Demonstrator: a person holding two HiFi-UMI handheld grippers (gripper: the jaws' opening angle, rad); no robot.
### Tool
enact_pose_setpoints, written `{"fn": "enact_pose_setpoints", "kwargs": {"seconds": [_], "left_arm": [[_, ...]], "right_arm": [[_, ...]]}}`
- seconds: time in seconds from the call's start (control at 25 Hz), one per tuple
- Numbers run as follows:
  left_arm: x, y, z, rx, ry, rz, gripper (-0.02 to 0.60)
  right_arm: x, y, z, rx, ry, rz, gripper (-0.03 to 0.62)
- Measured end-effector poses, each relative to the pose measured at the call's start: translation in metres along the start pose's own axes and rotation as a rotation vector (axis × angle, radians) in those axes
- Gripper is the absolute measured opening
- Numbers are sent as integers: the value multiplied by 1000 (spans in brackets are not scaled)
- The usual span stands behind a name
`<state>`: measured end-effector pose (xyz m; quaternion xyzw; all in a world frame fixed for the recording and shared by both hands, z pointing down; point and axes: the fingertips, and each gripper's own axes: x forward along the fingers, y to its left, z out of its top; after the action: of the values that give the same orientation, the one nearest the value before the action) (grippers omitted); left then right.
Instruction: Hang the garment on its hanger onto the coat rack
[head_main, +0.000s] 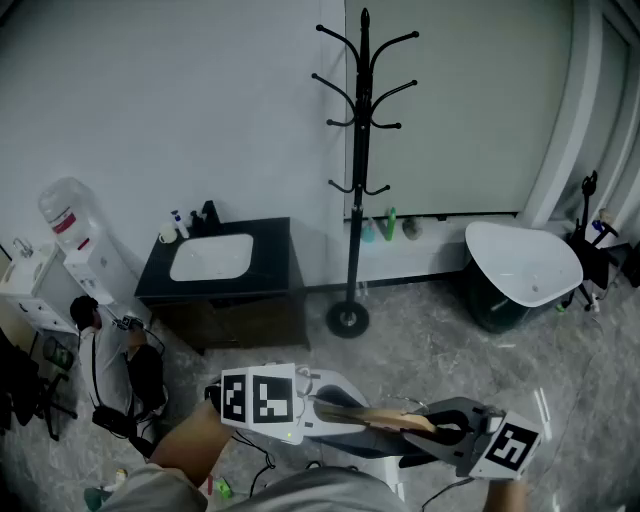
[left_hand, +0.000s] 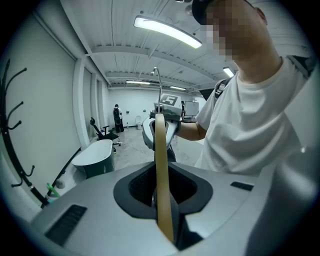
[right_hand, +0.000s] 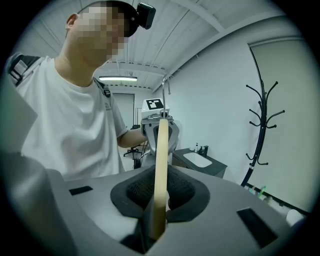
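Head view: I am holding the hanger (head_main: 385, 417) level, well short of the rack (head_main: 357, 150), my left gripper (head_main: 322, 408) clamping one end and my right gripper (head_main: 445, 430) the other. I cannot make out a garment on it. The rack is standing well ahead of me, so a long carry is coming, and any pull between my hands could be wrenching the wood out of one grip

Left gripper view: the jaws are pinching the hanger's thin edge, with the rack off at the left rim. That narrow hold is letting the bar pivot, so the hook (left_hand: 159, 90) could be swinging away from a rack arm

Right gripper view: these jaws are closed on the wood too, with the rack to the right. Its arms are short and upturned, so by coming in too low I would be knocking the rack rather than hooking it
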<state>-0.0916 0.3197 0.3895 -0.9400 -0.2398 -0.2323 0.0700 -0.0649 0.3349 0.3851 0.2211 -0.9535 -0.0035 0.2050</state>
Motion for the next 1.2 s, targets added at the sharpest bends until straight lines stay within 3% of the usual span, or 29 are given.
{"fn": "enact_pose_setpoints", "kwargs": {"seconds": [0.64,1.2], "left_arm": [[10,3,3,-27,9,6,54],[47,61,50,-36,25,53,54]], "right_arm": [[-10,-4,-5,31,-24,13,48],[-72,-61,-11,21,-59,58,48]]}}
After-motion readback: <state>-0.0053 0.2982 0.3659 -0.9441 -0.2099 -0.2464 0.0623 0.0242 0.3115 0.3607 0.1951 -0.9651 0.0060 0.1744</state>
